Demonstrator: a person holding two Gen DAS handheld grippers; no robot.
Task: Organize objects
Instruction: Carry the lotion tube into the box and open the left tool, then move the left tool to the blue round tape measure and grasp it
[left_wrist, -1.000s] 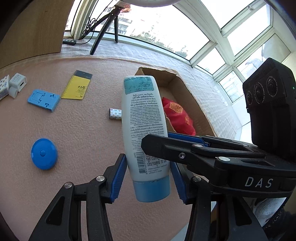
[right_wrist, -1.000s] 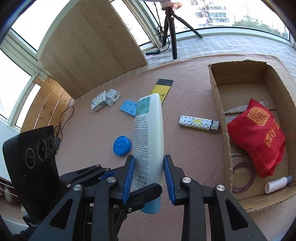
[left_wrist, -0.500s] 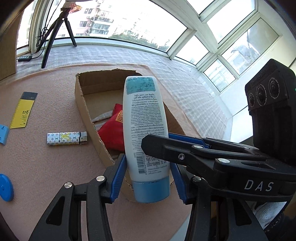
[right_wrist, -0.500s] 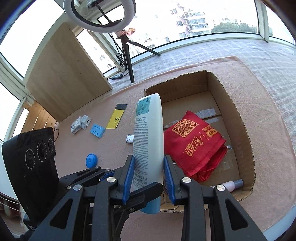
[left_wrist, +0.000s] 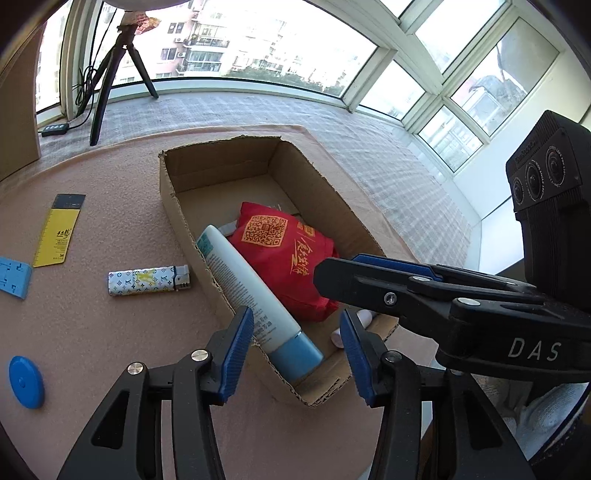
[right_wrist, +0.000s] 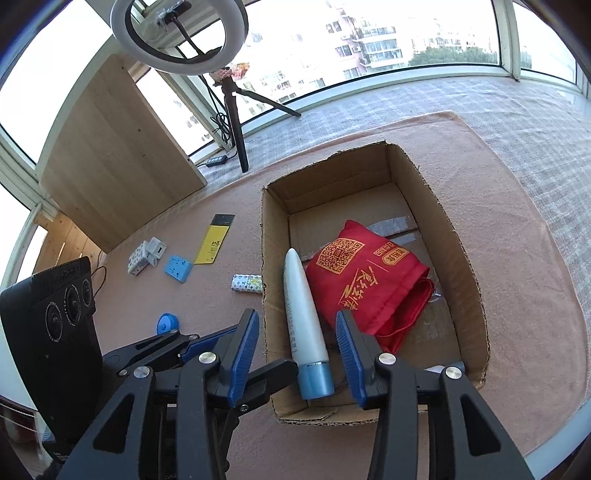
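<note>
Both the left claw (left_wrist: 295, 350) and right claw (right_wrist: 297, 354) stand apart over the lotion tube (right_wrist: 303, 325), lying in the cardboard box (right_wrist: 461, 258) against the red bag (right_wrist: 369, 288); probably light, smooth, squeezable; best gripped across its firmer capped end.

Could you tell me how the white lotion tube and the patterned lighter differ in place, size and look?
The lotion tube lies inside the cardboard box, leaning on the red bag; the lighter lies on the mat outside it. The tube is longer, plain white with a blue cap; the lighter is patterned with a metal end. Neither is held by a gripper.
</note>
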